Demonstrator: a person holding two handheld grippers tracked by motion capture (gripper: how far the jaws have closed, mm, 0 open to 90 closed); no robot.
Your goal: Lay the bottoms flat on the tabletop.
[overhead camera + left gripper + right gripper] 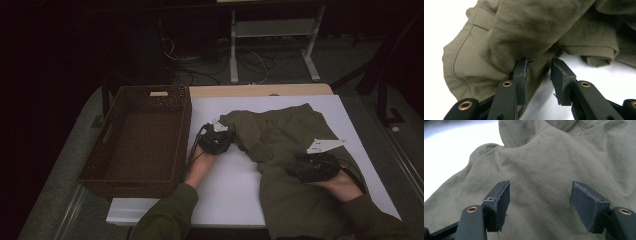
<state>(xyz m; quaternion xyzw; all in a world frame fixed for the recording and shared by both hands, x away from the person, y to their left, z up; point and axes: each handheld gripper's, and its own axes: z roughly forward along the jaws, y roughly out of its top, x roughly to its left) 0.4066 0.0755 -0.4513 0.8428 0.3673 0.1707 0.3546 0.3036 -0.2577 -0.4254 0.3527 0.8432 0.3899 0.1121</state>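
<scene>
Lying rumpled on a white bench (225, 195): olive garment (280, 135), beside a brown wicker basket (145, 140). Showing dim behind: cables and a metal frame (272, 30) on grey floor. No readable writing. Left gripper (539, 71) fingers part open, straddling a fold. Right gripper (540, 202) fingers spread wide over cloth, gripping nothing.
</scene>
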